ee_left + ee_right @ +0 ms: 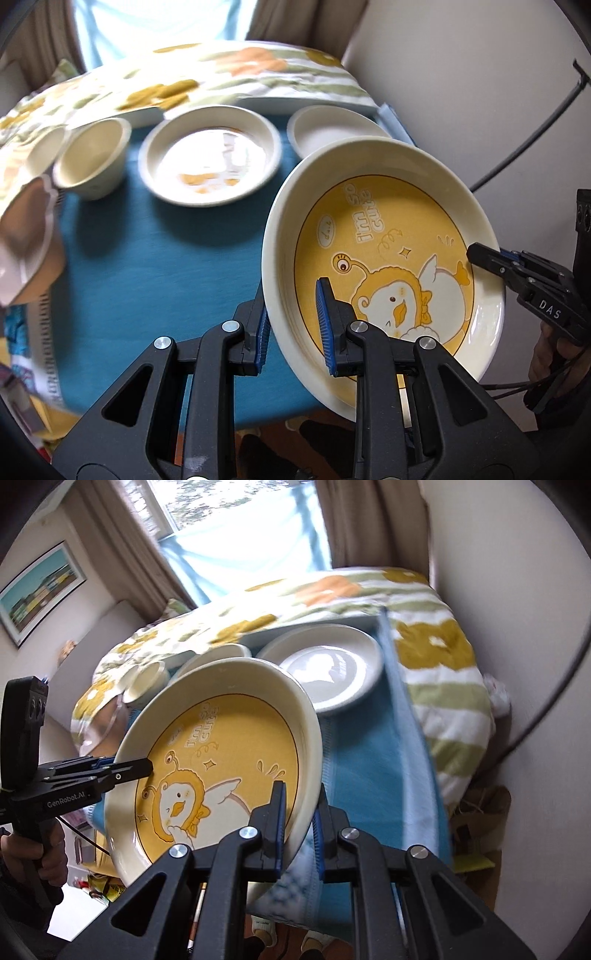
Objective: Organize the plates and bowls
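I have the deep cream ceramic plate with the yellow cartoon-duck centre up in the air, tilted, pinched by its rim from two sides: my left claw grips one side of the rim with a blue pad inside and one outside, and my right claw is clamped tight on the opposite side the same way. My worry is that glazed ceramic is slick and each grip covers only a thin strip of wall, so if my two hands drift apart or twist against each other the plate could pivot out of one claw and drop. It is also tilted over the near edge of the bench, so a slip could send it to the floor rather than onto cloth. Setting it down carelessly could knock the other dishes, which sit close together: a shallow cream plate with orange marks in the middle, a plain white plate just beside it at the far corner, and two small cream cups to the other side. The bench is covered in a teal cloth; behind it lies a bed with a floral quilt in mustard, orange and green, a bright window with brown curtains, and a framed picture on the wall.
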`<state>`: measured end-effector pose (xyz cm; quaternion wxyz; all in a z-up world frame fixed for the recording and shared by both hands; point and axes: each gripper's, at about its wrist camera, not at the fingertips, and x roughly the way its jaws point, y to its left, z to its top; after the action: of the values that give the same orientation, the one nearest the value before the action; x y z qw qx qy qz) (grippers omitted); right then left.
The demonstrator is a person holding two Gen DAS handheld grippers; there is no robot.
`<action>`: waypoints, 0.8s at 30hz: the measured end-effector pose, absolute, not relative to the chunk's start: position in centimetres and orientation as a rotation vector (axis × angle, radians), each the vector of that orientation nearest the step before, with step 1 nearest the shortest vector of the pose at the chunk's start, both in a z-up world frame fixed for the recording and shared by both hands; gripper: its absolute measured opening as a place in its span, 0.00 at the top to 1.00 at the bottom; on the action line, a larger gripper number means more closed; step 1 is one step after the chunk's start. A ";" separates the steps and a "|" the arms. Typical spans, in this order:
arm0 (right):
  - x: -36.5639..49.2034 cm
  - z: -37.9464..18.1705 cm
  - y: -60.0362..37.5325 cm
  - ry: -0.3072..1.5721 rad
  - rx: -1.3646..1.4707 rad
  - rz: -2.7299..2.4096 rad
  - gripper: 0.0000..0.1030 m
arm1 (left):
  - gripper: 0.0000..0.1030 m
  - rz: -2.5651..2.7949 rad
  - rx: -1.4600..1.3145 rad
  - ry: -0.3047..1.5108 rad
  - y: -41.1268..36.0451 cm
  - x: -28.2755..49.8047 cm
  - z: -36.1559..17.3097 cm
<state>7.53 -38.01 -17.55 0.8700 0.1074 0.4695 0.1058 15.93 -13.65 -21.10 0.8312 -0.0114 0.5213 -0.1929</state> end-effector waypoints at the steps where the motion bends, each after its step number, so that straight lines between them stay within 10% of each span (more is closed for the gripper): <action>1: 7.8 -17.3 -37.2 0.982 0.218 0.230 0.88 | 0.80 -0.400 -0.031 1.100 -12.7 15.8 -20.8; 24: 11.4 -24.3 -18.8 1.070 0.180 0.289 0.88 | 0.80 -0.313 -0.035 1.180 6.8 18.5 -28.2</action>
<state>11.36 -18.80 -24.28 0.8465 0.0854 0.5074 0.1369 18.47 6.82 -28.22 0.8192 -0.0163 0.5542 -0.1467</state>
